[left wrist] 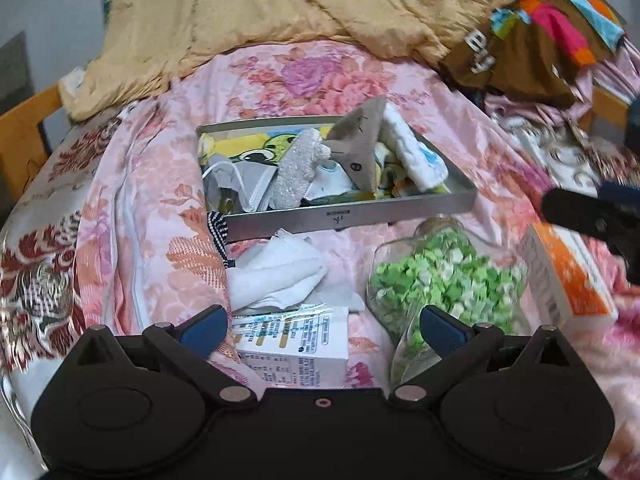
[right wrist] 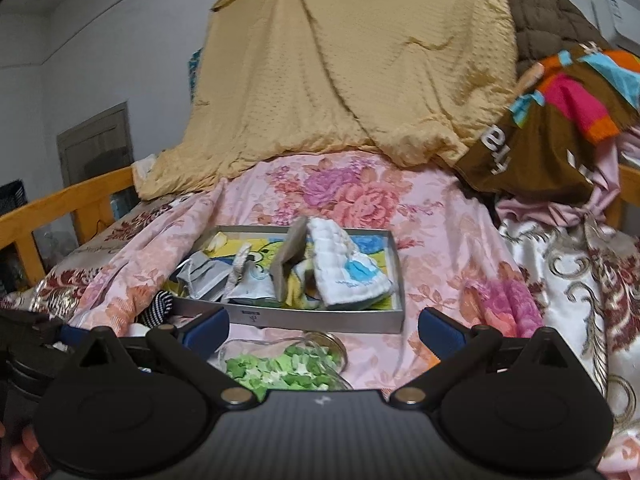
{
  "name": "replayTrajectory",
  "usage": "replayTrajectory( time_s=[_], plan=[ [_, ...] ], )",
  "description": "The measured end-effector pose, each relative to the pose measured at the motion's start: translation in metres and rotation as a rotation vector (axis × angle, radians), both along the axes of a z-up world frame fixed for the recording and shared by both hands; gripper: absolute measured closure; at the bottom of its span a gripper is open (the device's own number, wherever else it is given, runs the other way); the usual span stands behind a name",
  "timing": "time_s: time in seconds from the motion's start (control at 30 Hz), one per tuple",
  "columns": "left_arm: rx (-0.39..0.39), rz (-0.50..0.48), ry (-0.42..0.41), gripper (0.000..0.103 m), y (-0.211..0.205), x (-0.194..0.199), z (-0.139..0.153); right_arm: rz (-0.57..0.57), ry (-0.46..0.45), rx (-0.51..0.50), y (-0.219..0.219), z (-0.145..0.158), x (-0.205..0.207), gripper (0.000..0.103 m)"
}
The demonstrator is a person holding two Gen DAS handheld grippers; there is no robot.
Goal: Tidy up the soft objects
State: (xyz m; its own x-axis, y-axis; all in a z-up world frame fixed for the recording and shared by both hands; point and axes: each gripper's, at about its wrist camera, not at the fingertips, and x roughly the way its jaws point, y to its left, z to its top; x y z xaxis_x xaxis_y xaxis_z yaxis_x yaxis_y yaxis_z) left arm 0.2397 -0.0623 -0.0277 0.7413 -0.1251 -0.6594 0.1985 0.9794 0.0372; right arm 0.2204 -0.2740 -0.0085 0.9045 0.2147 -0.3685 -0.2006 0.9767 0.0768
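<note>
White cloth ahead; jaws empty

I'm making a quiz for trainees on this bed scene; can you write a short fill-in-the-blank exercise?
1. The soft items are gathered in a metal ____ on the floral sheet.
2. The clear jar lying on its side holds ____ paper pieces.
3. The crumpled white cloth lies ____ the tray.
4. The left tool has its jaws ____.

Missing words: tray; green; outside; open

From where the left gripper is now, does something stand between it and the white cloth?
Yes. A small printed carton lies between the open left gripper and the white cloth, directly in front of the gripper.
</note>
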Motion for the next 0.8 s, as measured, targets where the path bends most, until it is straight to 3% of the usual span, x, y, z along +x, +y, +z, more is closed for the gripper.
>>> replayTrajectory(
  time_s=[0.27,0.57,0.8],
  plan=[
    [0.085,-0.097,-0.002,0.001,0.021,-0.002,-0.015,0.078,-0.018,-0.042,0.019,-0.005,0.015,0.000],
    [0.091,-0.152,0.004,0.001,0.056,0.009,-0.023,0.211,-0.003,-0.087,0.047,-0.014,0.039,0.000],
    [0.032,-0.167,0.010,0.002,0.079,0.026,-0.023,0.271,0.013,-0.126,0.065,-0.023,0.049,0.000]
  ],
)
